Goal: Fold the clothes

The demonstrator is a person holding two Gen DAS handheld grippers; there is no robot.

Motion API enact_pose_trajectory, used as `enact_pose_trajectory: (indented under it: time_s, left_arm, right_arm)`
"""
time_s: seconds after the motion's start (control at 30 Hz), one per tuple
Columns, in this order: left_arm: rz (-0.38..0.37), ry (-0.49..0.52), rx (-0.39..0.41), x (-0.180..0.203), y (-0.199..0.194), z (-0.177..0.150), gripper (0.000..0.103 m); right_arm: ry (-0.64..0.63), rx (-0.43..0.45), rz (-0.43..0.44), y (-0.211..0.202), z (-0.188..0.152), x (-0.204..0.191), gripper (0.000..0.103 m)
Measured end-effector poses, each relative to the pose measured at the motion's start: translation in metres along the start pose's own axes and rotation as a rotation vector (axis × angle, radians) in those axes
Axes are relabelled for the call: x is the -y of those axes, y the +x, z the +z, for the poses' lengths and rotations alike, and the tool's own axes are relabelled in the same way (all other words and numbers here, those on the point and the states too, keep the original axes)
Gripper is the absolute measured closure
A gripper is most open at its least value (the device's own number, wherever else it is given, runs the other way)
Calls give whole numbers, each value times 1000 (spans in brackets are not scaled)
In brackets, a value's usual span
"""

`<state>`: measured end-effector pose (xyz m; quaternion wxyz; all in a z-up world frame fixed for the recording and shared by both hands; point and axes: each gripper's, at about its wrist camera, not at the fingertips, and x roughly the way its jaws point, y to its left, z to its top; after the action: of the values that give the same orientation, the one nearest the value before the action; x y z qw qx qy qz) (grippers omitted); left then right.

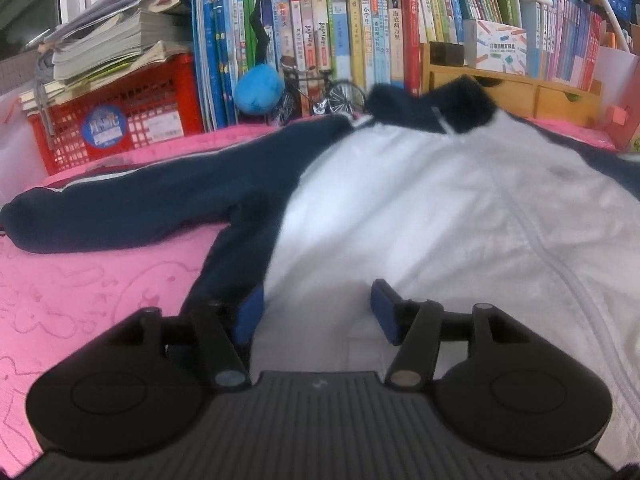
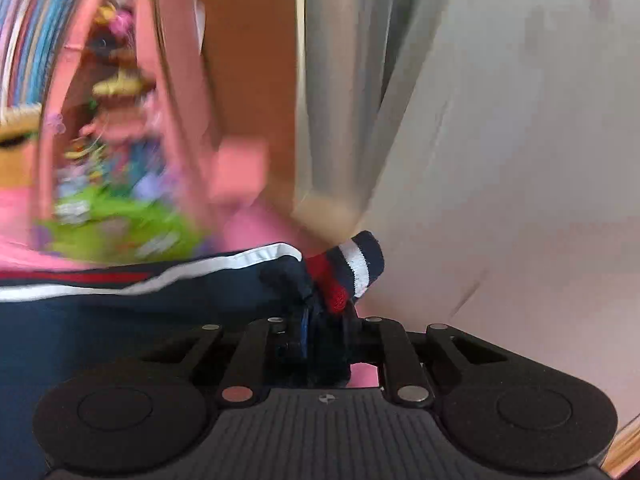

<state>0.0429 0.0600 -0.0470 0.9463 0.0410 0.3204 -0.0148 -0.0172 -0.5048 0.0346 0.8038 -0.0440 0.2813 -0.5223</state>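
Right hand-held gripper (image 2: 320, 320) pinches the cuff (image 2: 352, 268) at lower centre to fold the sleeve; left hand-held gripper (image 1: 316, 308) spread over the jacket (image 1: 420, 208).

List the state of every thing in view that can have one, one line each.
jacket: spread flat on the pink cover, zipped up, not yet folded
far sleeve: stretched out sideways on the cover
striped cuff: pinched, lifted off the cover
left gripper: open over the jacket's lower front, holding nothing
right gripper: shut on the striped cuff
pink cover: lying flat under the jacket
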Motion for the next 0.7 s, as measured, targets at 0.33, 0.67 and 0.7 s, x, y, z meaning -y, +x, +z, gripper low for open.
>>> enact_pose_trajectory:
  time_s: [0.33,0.67,0.7]
  left_arm:
    - [-10,-11,-4,-3,1,1,39]
    - [-70,-180,37,-42,-14,5,39]
    - [-66,-223,52,-57,-19,8,38]
  right_arm:
    - [58,113,115,-85,-2,-24,18]
    - [-153,11,1148,-294,-12,-239,18]
    - [-185,6,1177,-310,-14,-259,18]
